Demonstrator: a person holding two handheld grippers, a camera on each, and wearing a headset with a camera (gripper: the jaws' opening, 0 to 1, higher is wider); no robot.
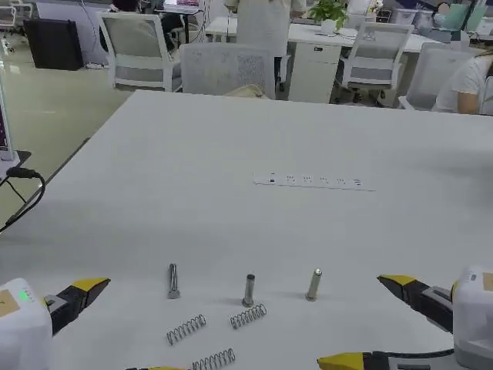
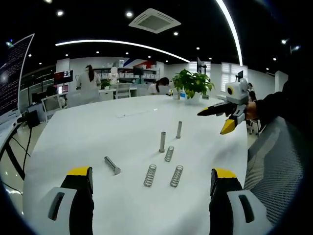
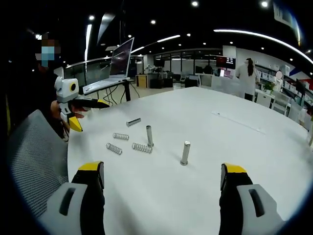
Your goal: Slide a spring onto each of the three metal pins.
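- L side: left tool [image 1: 127, 326] low over near-left part of desk [image 1: 231, 146]. Jaws spread wide, nothing between, tips aimed inward.
- R side: right tool [image 1: 352, 320] mirrors it at near-right. Jaws also wide apart, empty.
- Left gripper view adds the right tool side-on, raised above desk, held by a hand [image 2: 251, 110]. Plant [image 2: 191, 83] behind it.
- Right gripper view adds a laptop [image 3: 117, 66] beyond left tool. Head view has socket strip [image 1: 312, 181] mid-desk.
- Pins in a row betw. the tools. Left pin [image 1: 172, 280] lies flat, long axis running away from person, wider end nearer. Mid pin [image 1: 249, 290] and right pin [image 1: 313, 284] stand upright.
- Springs flat on desk, none on a pin: left spring [image 1: 186, 329], mid spring [image 1: 248, 316] just beside mid pin's base, near spring [image 1: 213, 360]. In head view, axes slant near-left to far-right.
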